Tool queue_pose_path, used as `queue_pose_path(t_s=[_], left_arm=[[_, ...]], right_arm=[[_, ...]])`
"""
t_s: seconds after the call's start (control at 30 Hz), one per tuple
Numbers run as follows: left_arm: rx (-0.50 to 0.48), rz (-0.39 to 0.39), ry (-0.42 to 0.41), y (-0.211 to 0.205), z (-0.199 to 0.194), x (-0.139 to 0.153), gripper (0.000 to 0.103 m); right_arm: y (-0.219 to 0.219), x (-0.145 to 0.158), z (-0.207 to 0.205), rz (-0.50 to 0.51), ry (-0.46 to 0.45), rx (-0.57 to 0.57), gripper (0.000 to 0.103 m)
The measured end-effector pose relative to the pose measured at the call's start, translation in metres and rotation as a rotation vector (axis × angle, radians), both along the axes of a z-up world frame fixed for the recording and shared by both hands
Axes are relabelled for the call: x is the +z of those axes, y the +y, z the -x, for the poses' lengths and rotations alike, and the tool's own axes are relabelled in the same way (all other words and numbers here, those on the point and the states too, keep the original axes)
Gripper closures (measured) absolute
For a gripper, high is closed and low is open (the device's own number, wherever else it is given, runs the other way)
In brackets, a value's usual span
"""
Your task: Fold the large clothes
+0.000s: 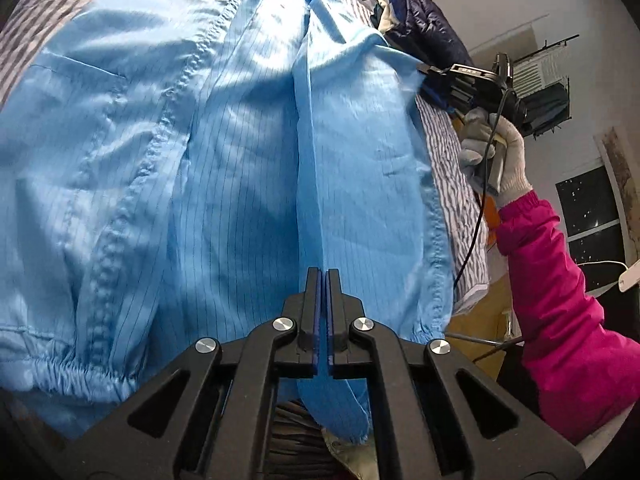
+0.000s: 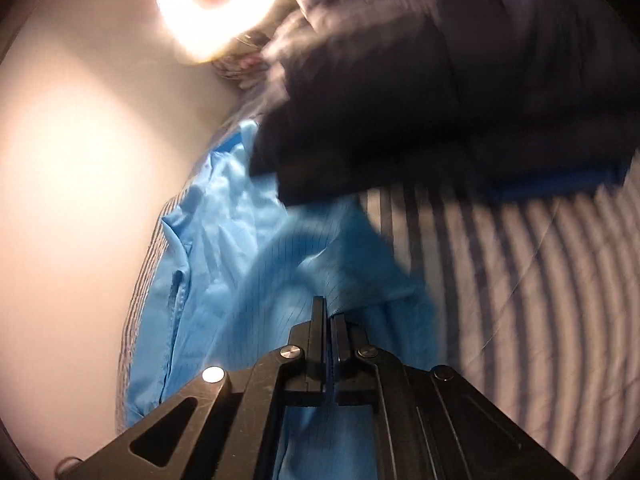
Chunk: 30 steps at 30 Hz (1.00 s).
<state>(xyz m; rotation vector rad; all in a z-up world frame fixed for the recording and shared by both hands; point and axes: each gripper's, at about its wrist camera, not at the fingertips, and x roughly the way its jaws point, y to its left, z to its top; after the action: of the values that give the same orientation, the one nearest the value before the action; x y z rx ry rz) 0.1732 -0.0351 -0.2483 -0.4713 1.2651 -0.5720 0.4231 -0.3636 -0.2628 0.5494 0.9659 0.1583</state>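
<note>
A large light-blue jacket (image 1: 160, 140) with thin dark pinstripes lies spread on a striped bed sheet (image 1: 444, 148). My left gripper (image 1: 323, 276) is shut on a fold of its front panel near the elastic hem. My right gripper (image 1: 420, 70), held by a white-gloved hand, is shut on the jacket's far edge near the shoulder. In the right wrist view the right gripper (image 2: 328, 308) pinches the blue jacket (image 2: 248, 248), lifted a little above the striped sheet (image 2: 520, 264).
A dark navy puffer jacket (image 1: 424, 12) lies heaped at the far side of the bed; it fills the upper right wrist view (image 2: 440, 92). A bright ceiling lamp (image 2: 216, 4) glares there. The person's pink sleeve (image 1: 560, 320) is at the right.
</note>
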Motion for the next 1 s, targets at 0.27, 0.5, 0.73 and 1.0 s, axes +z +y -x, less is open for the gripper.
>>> queue_pose_path(t_s=[0.27,0.5,0.73,1.0], left_arm=[[0.033,-0.054,0.004,-0.001,0.004,-0.011,0.103],[0.023,-0.105,-0.049,-0.009,0.005,0.005,0.044],[-0.001,-0.133,-0.032,-0.022,0.022,-0.006,0.046],[0.035,-0.059,0.08,-0.018,0.023,-0.038,0.099]], right_arm=[[-0.008,-0.029,-0.032,0.096,0.092,-0.022,0.099],[-0.004,-0.033,0.008,-0.045,0.093,-0.001,0.07],[0.037,-0.025,0.124,-0.193,0.114,0.139,0.065],[0.097,-0.058,0.193,-0.295,0.186,0.208,0.065]])
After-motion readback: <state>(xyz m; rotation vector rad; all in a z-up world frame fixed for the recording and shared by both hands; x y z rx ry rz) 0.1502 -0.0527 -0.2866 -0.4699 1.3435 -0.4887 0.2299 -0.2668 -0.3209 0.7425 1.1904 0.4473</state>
